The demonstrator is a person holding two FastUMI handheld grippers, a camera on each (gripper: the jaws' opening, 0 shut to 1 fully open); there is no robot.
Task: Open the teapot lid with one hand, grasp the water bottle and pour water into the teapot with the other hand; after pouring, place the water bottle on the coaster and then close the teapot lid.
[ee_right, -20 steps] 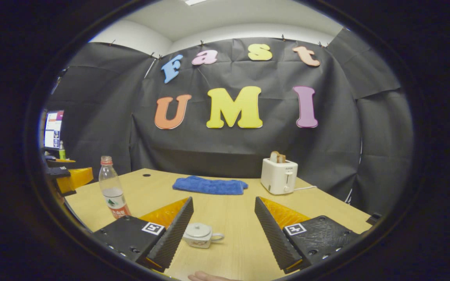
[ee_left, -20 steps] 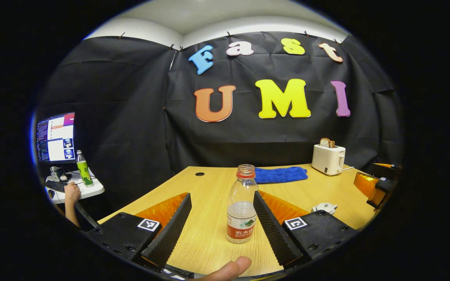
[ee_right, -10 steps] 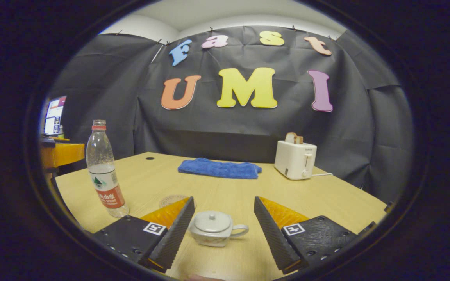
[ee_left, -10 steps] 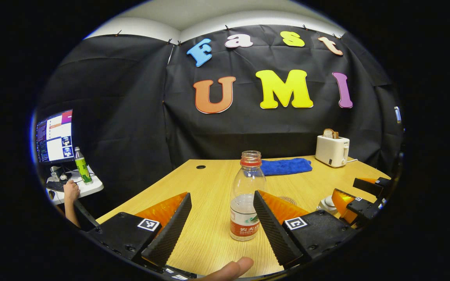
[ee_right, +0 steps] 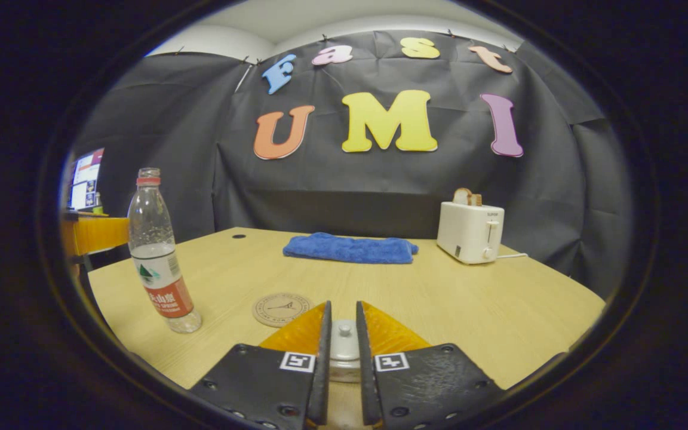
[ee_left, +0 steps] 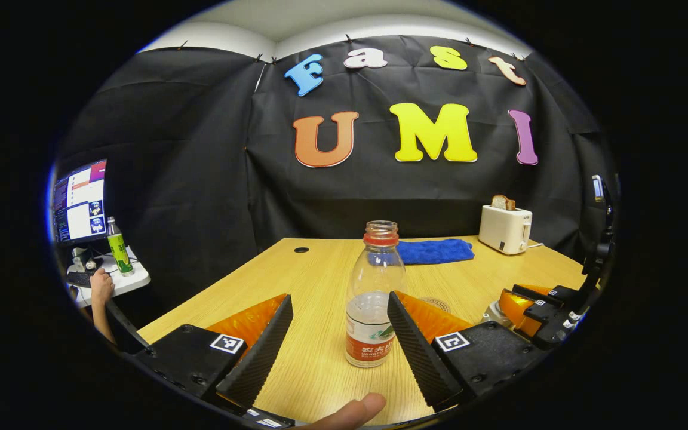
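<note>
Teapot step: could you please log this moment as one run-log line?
right tongs: closed around teapot lid | left tongs: open, either side of water bottle | coaster: bare | pouring: not started

teapot (ee_right: 344, 352) body hidden between fingers (ee_right: 322, 358)

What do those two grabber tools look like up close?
Each gripper, left and right, has two wedge-shaped fingers with ridged inner faces, glossy orange panels behind them, and chunky black blocks carrying small black-and-white square markers. Screw holes dot the blocks.
</note>
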